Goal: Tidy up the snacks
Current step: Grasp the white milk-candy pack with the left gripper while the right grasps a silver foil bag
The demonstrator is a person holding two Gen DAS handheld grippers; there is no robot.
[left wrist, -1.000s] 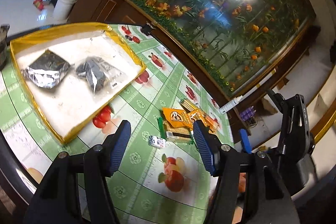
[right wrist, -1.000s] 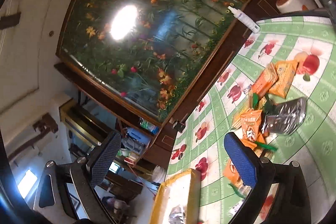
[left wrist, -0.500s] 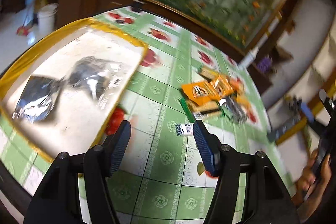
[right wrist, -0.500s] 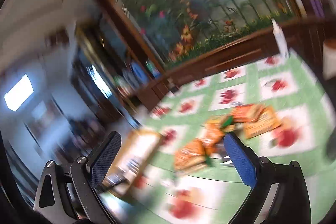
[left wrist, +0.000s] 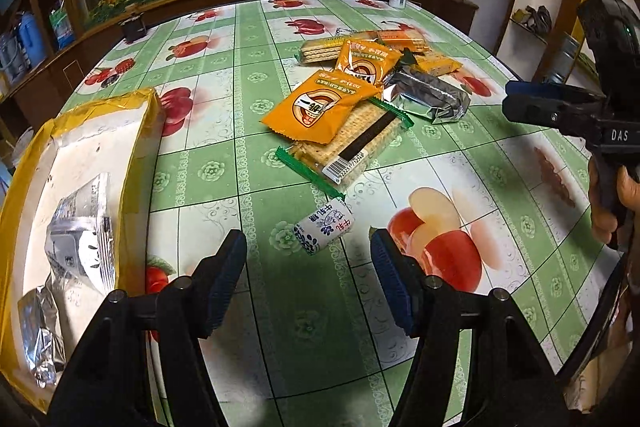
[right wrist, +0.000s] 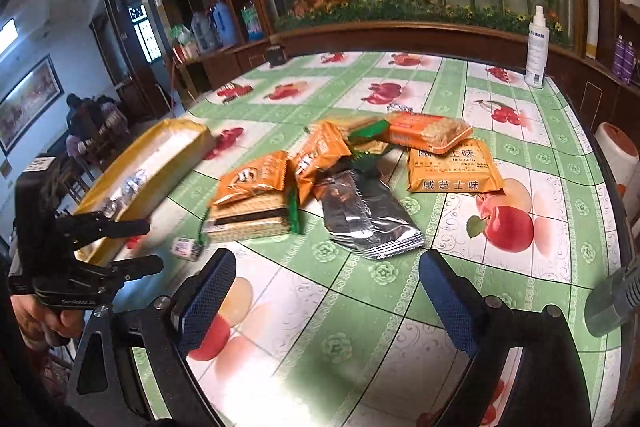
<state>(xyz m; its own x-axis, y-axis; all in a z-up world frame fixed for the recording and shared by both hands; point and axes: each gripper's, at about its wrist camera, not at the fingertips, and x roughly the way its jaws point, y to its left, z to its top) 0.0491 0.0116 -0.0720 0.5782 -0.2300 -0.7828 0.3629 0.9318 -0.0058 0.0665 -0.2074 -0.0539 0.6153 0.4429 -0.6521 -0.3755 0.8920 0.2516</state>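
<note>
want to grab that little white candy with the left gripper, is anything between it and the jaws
Nothing visible blocks it. The small white candy lies alone on the tablecloth, just ahead of the open left gripper, apart from the green-edged cracker pack behind it. The yellow-edged box sits off to the left.

green-white fruit-print tablecloth [left wrist: 248, 163]; orange packets [left wrist: 320, 107]; silver pouch [right wrist: 366, 219]; yellow-edged tray [left wrist: 132, 147]; blue-padded tools.

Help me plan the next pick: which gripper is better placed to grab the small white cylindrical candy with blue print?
Left. The left gripper is open with the small white cylindrical candy just ahead between its fingers; the right gripper faces the silver foil packet.
</note>
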